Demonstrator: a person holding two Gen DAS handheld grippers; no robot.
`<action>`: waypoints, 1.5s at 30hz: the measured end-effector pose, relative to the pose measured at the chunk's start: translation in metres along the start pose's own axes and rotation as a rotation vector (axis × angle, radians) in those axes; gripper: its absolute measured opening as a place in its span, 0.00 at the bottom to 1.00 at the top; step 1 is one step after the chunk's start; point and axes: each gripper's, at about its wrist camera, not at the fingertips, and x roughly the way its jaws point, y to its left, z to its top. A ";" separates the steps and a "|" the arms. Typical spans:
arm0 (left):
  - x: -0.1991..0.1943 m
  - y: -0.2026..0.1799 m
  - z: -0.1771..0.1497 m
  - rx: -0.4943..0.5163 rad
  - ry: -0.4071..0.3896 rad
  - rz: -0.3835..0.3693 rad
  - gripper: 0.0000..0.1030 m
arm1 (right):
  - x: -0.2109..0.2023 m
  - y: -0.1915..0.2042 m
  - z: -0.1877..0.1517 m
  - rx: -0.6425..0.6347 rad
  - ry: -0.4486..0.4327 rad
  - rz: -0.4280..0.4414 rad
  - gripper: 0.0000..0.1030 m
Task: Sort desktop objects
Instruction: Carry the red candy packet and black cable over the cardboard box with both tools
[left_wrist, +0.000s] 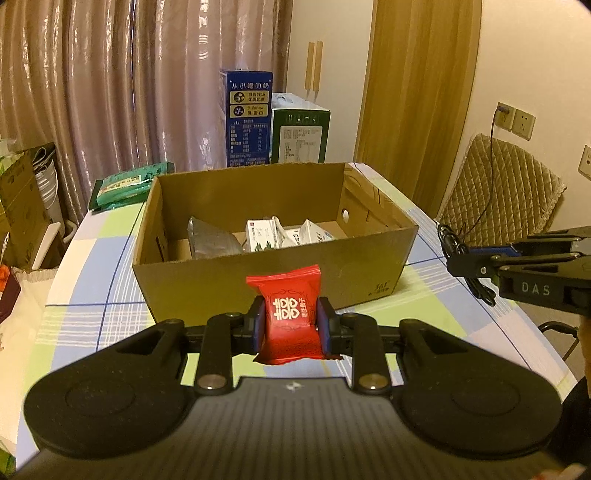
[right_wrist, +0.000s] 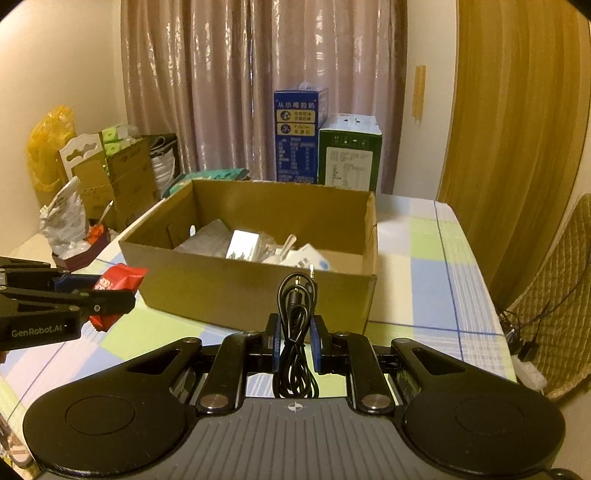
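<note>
2 white cartons (left_wrist: 280, 236) and silver pouch (left_wrist: 210, 240) inside open cardboard box (left_wrist: 258, 288).

- tall blue milk carton (left_wrist: 246, 118) standing at the far edge of the desk (left_wrist: 92, 266), right in front of the curtain (left_wrist: 129, 74)
- shorter green carton (left_wrist: 300, 134) just beside it on the right
- flat green packet (left_wrist: 127, 184) lying near the far left corner
- quilted chair (left_wrist: 506, 184) off the right edge, wall sockets (left_wrist: 515, 120) above it
- stacked cardboard boxes (right_wrist: 122, 177) and a yellow bag (right_wrist: 50, 147) beyond the left edge
</note>
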 end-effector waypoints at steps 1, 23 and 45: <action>0.000 0.001 0.002 0.000 -0.002 0.002 0.23 | 0.001 -0.001 0.001 0.004 -0.002 -0.001 0.12; 0.036 0.037 0.057 -0.014 -0.029 0.033 0.23 | 0.052 -0.009 0.043 0.100 -0.081 0.007 0.12; 0.093 0.077 0.083 -0.094 0.015 0.068 0.23 | 0.108 -0.004 0.080 0.121 -0.061 0.014 0.12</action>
